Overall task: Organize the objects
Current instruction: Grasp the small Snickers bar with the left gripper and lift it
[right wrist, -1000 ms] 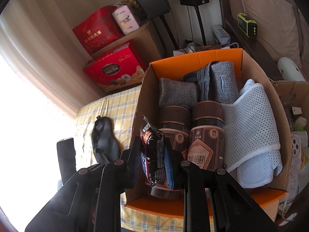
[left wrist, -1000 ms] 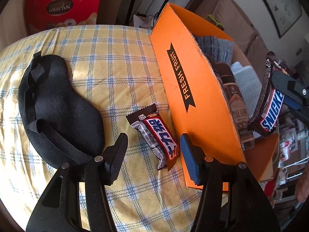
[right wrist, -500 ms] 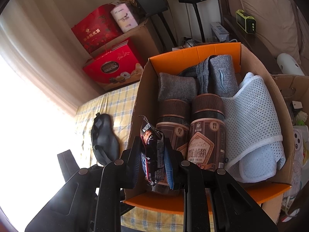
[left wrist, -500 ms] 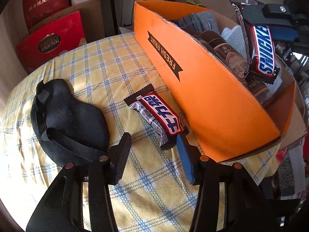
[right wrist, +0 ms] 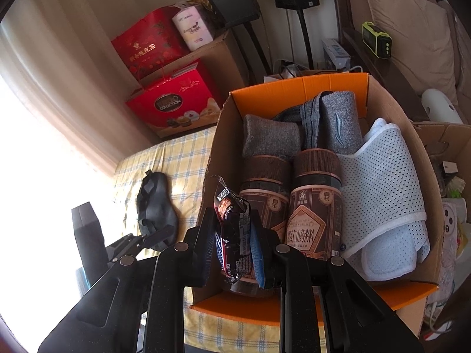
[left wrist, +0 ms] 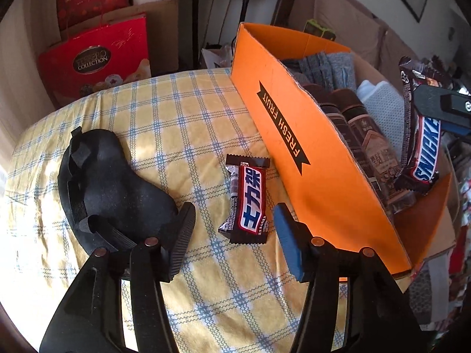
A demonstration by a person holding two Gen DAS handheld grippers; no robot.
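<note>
You are holding a dark brown Snickers bar in its glossy wrapper [right wrist: 232, 235] upright in the right gripper [right wrist: 232, 250], whose jaws are clamped on its flat sides, over the lower left corner of the orange cardboard box [right wrist: 297, 86]. Gripping it edge-on is probably meant to let it slip into the narrow gap beside the two brown-lidded jars [right wrist: 315, 203], since grey folded socks [right wrist: 270, 139] and a white mesh cloth [right wrist: 382, 188] are filling the rest.

Your left gripper [left wrist: 232, 229] is hovering over a second small chocolate bar with a red-and-blue label [left wrist: 248, 203], lying on the yellow checked cloth of the worktop [left wrist: 164, 117] just beside the box's outer wall. Its jaws are opening with the bar's near end between them, pads not touching it.

Only the right wrist view is looking down into the box and showing the free space. The left wrist view is showing the bar on the cloth, hidden from the right, and the black padded eye mask [left wrist: 112, 182] at centre left.
</note>
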